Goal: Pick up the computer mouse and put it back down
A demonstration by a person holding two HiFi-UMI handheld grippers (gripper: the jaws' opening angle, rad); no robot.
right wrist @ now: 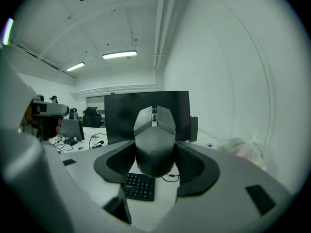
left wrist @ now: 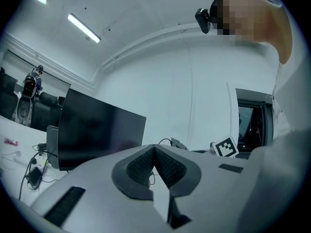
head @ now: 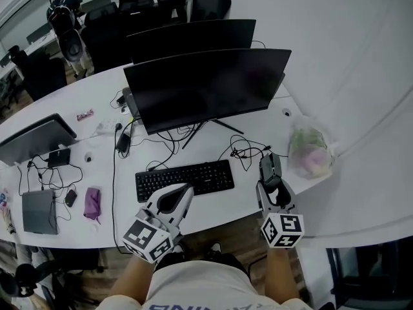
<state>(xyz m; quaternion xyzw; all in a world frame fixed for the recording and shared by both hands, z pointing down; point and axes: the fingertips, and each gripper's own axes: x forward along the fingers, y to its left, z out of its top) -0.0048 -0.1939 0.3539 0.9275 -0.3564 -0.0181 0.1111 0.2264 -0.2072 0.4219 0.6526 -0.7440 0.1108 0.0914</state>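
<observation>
Holding: the right gripper (head: 272, 185) is clamped on the computer mouse (right wrist: 154, 142), one ribbed pad against each flank.
Mouse position: it sits upright between the jaws with its nose pointing away. It appears lifted clear of the desk (head: 222, 204), over the near right edge.
Idle side: the left gripper (left wrist: 154, 165) has its pads pressed together on nothing. It hovers at the near edge, just on the near side of the keyboard (head: 184, 179).
Handling: the mouse is probably light, with a stiff plastic shell that will not give under the pads. Its smooth, curved sides look slippery, so it could pivot or slide if tilted.
Where to hold: the narrow waist at mid-length is the likely best spot, low on both flanks and clear of the buttons and wheel on top. The present grip seems close to that.
Set-down spot: bare desk lies right of the keyboard, with loose cables (head: 245, 151) just beyond it. I cannot tell whether one of them belongs to the mouse.
Farther off: the dark monitor (head: 206, 89) stands behind the keyboard, and a plastic bag (head: 311, 152) lies to the far right.
</observation>
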